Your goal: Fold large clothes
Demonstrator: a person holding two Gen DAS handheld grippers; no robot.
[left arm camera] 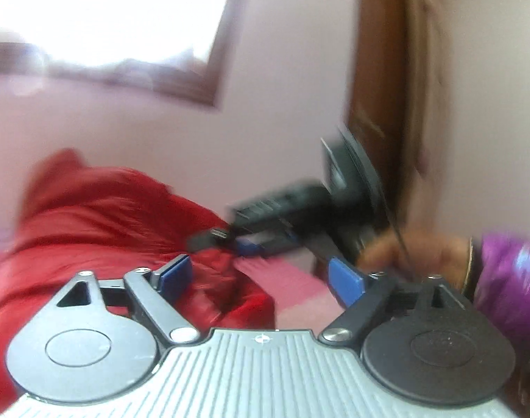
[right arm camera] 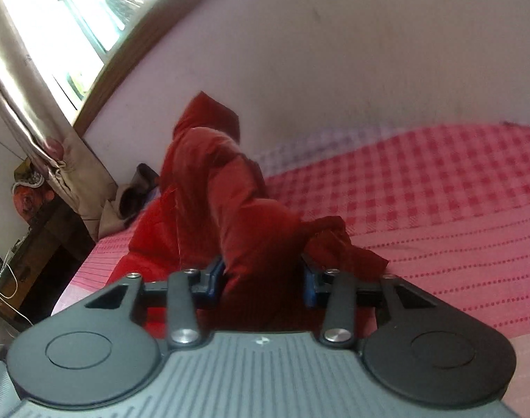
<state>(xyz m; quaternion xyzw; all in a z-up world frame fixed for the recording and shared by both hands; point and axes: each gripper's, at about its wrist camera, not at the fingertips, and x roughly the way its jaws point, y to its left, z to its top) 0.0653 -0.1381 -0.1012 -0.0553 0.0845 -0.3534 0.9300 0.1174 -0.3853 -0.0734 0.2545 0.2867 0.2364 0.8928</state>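
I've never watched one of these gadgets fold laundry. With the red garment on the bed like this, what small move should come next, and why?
Probably bring the open left gripper forward onto the loose fold of the red garment just ahead and close there. The right gripper already has a bunch of cloth between its fingers, lifted off the checked bedspread, while the left holds nothing. A second grip would let the cloth be spread.

A pink checked bedspread (right arm camera: 439, 202) lies below a bright window (right arm camera: 76, 17) with a tied-back curtain (right arm camera: 38, 111).
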